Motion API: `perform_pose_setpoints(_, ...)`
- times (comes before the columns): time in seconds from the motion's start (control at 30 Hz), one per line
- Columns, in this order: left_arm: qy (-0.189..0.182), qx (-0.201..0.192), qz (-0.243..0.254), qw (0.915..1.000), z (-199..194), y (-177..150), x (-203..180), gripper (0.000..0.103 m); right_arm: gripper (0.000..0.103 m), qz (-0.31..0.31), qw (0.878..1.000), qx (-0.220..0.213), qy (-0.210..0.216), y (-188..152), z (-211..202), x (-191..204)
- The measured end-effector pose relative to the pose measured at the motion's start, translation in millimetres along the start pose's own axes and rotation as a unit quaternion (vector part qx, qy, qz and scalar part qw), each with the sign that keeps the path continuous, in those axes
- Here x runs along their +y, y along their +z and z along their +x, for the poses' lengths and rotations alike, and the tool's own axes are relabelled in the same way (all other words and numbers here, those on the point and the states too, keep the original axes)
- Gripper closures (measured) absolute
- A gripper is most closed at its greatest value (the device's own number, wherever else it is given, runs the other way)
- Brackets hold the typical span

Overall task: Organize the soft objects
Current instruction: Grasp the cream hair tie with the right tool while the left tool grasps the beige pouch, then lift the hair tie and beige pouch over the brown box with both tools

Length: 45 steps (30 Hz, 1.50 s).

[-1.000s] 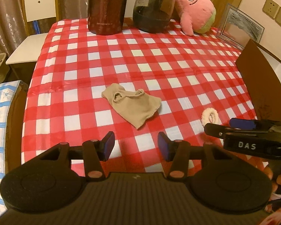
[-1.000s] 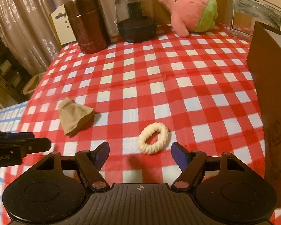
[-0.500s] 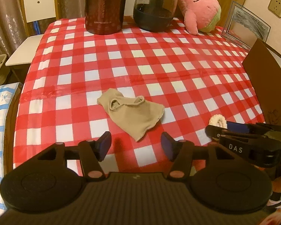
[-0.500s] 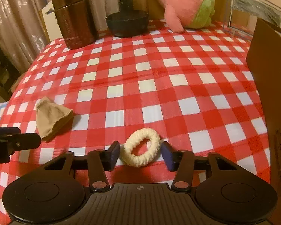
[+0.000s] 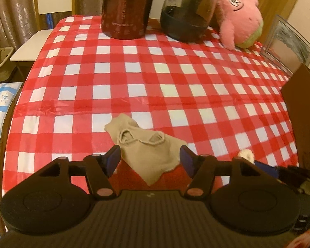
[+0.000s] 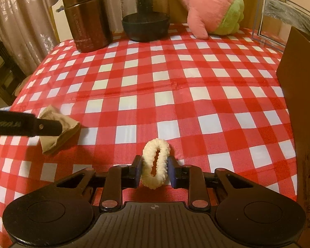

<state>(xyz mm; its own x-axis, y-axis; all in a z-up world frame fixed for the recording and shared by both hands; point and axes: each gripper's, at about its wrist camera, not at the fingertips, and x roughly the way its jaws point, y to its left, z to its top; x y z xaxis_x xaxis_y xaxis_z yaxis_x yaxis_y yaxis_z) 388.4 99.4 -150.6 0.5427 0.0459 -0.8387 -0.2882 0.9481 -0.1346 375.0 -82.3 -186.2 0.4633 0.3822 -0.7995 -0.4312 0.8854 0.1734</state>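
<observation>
The right gripper (image 6: pixel 154 171) is clenched on a cream fuzzy hair tie (image 6: pixel 155 163): the ring is squeezed into a narrow upright oval between the two blue pads, which have just been closing onto it. The hair tie is seen low over the red-and-white checked tablecloth (image 6: pixel 196 95), at the near edge of the table.

The left gripper (image 5: pixel 149 159) is released, its jaws having just been opening wider. A crumpled beige sock (image 5: pixel 148 155) is lying flat on the tablecloth between the blue pads (image 5: pixel 113 159), and no press of the pads on the fabric is seen. In the right wrist view, the sock (image 6: pixel 57 127) is partly covered by a black finger of the left gripper.

Farther off, a brown metal canister (image 6: pixel 86 18) and a dark glass jar (image 6: pixel 145 12) are set along the back edge of the table, with a pink plush toy (image 6: pixel 210 8) lying beside the jar. A clear picture frame (image 6: pixel 285 26) is stood at the back right, and a brown cardboard flap (image 6: pixel 299 95) is raised along the right side.
</observation>
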Motion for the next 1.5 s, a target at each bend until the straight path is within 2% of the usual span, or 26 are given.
perform_pose_setpoints(0.2, 0.01, -0.009, 0.012, 0.9998, 11.3, 1.0, 0.9, 0.044, 0.076, 0.005, 1.0, -0.002, -0.004, 1.0, 0.3, -2.1)
perform_pose_setpoints(0.33, 0.013, -0.015, 0.019, 0.9996, 17.0, -2.2, 3.7, 0.055, 0.076, 0.005, 1.0, -0.002, -0.004, 2.0, 0.4, -3.2)
perform_pose_setpoints(0.4, 0.016, -0.022, 0.028, 0.9993, 16.0, -4.1, 3.5, 0.063, 0.076, 0.002, 1.0, -0.003, -0.004, 2.0, 0.6, -3.3)
perform_pose_setpoints(0.47, 0.009, -0.028, 0.032, 0.9991, 13.7, -5.6, 6.2, 0.079, 0.078, 0.0, 1.0, -0.003, -0.004, 1.6, 0.6, -2.3)
perform_pose_setpoints(0.53, 0.008, -0.032, 0.036, 0.9988, 10.6, -5.9, 10.6, 0.092, 0.081, -0.002, 1.0, -0.002, -0.001, 1.6, 0.7, -1.1)
perform_pose_setpoints(0.57, 0.001, -0.029, 0.037, 0.9989, 9.1, -5.7, 13.7, 0.094, 0.082, -0.002, 1.0, -0.002, 0.001, 1.2, 0.3, -0.5)
perform_pose_setpoints(0.63, -0.016, -0.022, 0.034, 0.999, 4.8, -6.1, 21.0, 0.095, 0.082, -0.003, 1.0, 0.0, 0.005, 0.3, -0.8, 0.4)
perform_pose_setpoints(0.73, -0.043, -0.008, 0.056, 0.9975, -6.5, -12.0, 26.8, 0.095, 0.082, -0.003, 1.0, 0.003, 0.016, -1.7, -4.4, 1.1)
perform_pose_setpoints(0.87, -0.095, 0.033, 0.097, 0.9902, -23.8, -27.9, 28.1, 0.094, 0.082, -0.001, 0.999, 0.009, 0.034, -7.8, -13.1, 3.2)
perform_pose_setpoints(0.97, -0.079, 0.042, 0.109, 0.9901, -29.3, -41.2, 25.0, 0.085, 0.082, -0.002, 0.999, 0.018, 0.046, -14.5, -16.7, 5.8)
perform_pose_setpoints(1.03, -0.065, 0.041, 0.092, 0.9928, -29.1, -46.0, 25.5, 0.073, 0.081, -0.002, 0.999, 0.019, 0.042, -18.5, -17.6, 8.2)
perform_pose_setpoints(1.07, -0.063, 0.044, 0.08, 0.9938, -27.9, -46.9, 25.6, 0.07, 0.079, -0.002, 0.999, 0.02, 0.041, -20.1, -17.3, 9.4)
perform_pose_setpoints(1.17, -0.066, 0.047, 0.046, 0.9956, -22.1, -46.2, 25.4, 0.069, 0.062, -0.007, 0.999, 0.019, 0.045, -20.5, -17.1, 12.0)
perform_pose_setpoints(1.33, -0.053, 0.034, 0.052, 0.9967, -18.4, -45.3, 15.4, 0.07, 0.06, -0.012, 0.999, 0.018, 0.034, -18.9, -15.4, 12.2)
perform_pose_setpoints(1.4, -0.044, 0.03, 0.064, 0.9965, -17.1, -45.8, 10.9, 0.077, 0.061, -0.016, 0.999, 0.019, 0.032, -18.7, -15.5, 11.9)
perform_pose_setpoints(1.43, -0.041, 0.028, 0.07, 0.9963, -17.2, -46.3, 9.6, 0.08, 0.063, -0.022, 0.999, 0.018, 0.027, -19.2, -15.8, 13.3)
perform_pose_setpoints(1.47, -0.038, 0.025, 0.074, 0.9962, -17.6, -46.5, 8.6, 0.088, 0.071, -0.028, 0.999, 0.017, 0.021, -19.9, -16.2, 14.1)
perform_pose_setpoints(1.5, -0.035, 0.022, 0.077, 0.9962, -18.7, -46.4, 8.4, 0.091, 0.079, -0.031, 0.999, 0.016, 0.019, -21.0, -17.1, 14.4)
